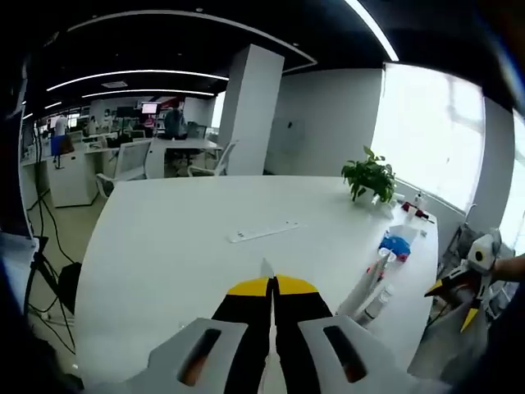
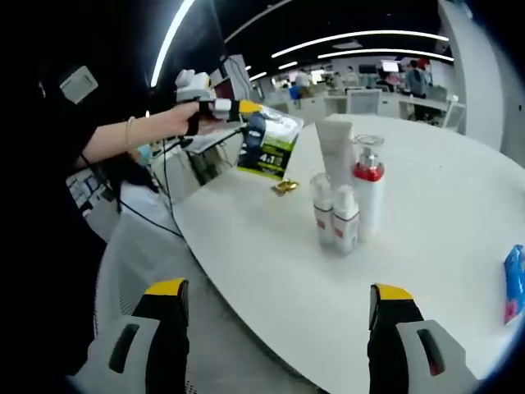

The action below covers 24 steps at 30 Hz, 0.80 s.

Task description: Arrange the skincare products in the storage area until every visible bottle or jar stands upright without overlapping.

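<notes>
Left gripper [image 1: 271,289] jaws pressed together, empty. Right gripper [image 2: 279,302] jaws wide apart, empty. Pump bottle [image 2: 368,187], tube [image 2: 335,149], two small bottles [image 2: 345,218] upright mid-frame (labels illegible).

The table [image 2: 443,205] lies bare around the standing cluster of bottles [image 2: 349,197]; a green-labelled box [image 2: 271,146] and the left tongs [image 2: 234,111] crowd its far side; a blue packet [image 2: 515,283] sits well apart.
</notes>
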Available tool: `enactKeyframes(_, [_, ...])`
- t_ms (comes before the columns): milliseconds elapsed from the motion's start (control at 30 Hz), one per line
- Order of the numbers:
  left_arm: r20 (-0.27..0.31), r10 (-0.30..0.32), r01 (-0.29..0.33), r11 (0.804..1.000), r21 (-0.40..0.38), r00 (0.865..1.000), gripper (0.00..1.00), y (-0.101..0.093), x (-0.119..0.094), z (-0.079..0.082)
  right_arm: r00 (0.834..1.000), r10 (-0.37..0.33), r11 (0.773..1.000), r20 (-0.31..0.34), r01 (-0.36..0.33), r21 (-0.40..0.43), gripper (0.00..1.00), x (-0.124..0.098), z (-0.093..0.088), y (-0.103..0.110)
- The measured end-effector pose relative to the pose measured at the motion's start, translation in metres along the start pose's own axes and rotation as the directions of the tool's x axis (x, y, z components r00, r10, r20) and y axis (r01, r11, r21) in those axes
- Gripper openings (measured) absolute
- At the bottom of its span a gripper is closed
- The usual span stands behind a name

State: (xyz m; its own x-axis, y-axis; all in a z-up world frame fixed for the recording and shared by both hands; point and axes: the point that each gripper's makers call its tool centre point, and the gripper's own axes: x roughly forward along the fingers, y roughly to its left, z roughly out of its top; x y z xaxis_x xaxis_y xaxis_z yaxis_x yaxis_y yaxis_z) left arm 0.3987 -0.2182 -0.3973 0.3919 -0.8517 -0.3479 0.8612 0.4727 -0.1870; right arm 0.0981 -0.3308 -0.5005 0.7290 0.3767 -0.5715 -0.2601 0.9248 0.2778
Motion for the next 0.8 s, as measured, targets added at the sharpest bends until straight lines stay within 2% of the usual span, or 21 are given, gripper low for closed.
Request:
enactKeyframes(100, [0.006, -0.027, 0.027, 1.0, -0.012, 1.0, 0.0, -0.016, -0.011, 0.003, 0.999, 0.029, 1.0, 0.021, -0.029, 0.004, 0.94, 0.001, 0.005, 0.008])
enactKeyframes(267, [0.023, -0.075, 0.076, 0.996, -0.043, 0.997, 0.0, -0.054, -0.034, 0.008, 0.994, 0.091, 0.996, 0.057, -0.09, -0.013, 0.92, 0.004, 0.017, 0.023])
enactKeyframes(367, [0.016, -0.111, 0.112, 0.992, -0.06, 0.994, 0.0, -0.076, -0.048, 0.007, 0.988, 0.134, 0.991, 0.078, -0.134, -0.014, 0.89, 0.007, 0.025, 0.033])
enactKeyframes(467, [0.002, -0.152, 0.152, 0.987, -0.06, 0.988, 0.0, -0.091, -0.058, 0.005, 0.979, 0.187, 0.982, 0.086, -0.184, -0.033, 0.83, 0.01, 0.033, 0.045])
enactKeyframes(567, [0.006, -0.183, 0.183, 0.979, -0.087, 0.983, 0.0, -0.105, -0.067, 0.008, 0.969, 0.227, 0.973, 0.092, -0.224, -0.05, 0.81, 0.016, 0.04, 0.052])
enactKeyframes(600, [0.013, -0.196, 0.197, 0.975, -0.1, 0.98, 0.0, -0.119, -0.072, 0.009, 0.964, 0.248, 0.968, 0.098, -0.244, -0.055, 0.81, 0.019, 0.043, 0.056])
enactKeyframes(633, [0.02, -0.213, 0.214, 0.971, -0.109, 0.977, 0.0, -0.122, -0.075, 0.01, 0.961, 0.256, 0.966, 0.102, -0.252, -0.056, 0.81, 0.02, 0.044, 0.058])
enactKeyframes(667, [0.025, -0.229, 0.23, 0.967, -0.113, 0.973, 0.0, -0.122, -0.077, 0.01, 0.946, 0.298, 0.954, 0.125, -0.294, -0.051, 0.81, 0.024, 0.05, 0.064])
enactKeyframes(700, [0.026, -0.238, 0.239, 0.965, -0.11, 0.971, 0.0, -0.127, -0.08, 0.011, 0.941, 0.313, 0.95, 0.13, -0.309, -0.047, 0.81, 0.025, 0.051, 0.066])
enactKeyframes(733, [0.027, -0.26, 0.262, 0.958, -0.119, 0.965, 0.0, -0.13, -0.083, 0.009, 0.926, 0.35, 0.937, 0.143, -0.348, -0.038, 0.8, 0.028, 0.052, 0.07])
enactKeyframes(800, [0.032, -0.299, 0.301, 0.943, -0.145, 0.954, 0.0, -0.135, -0.088, 0.01, 0.908, 0.387, 0.921, 0.158, -0.39, -0.013, 0.79, 0.032, 0.054, 0.073])
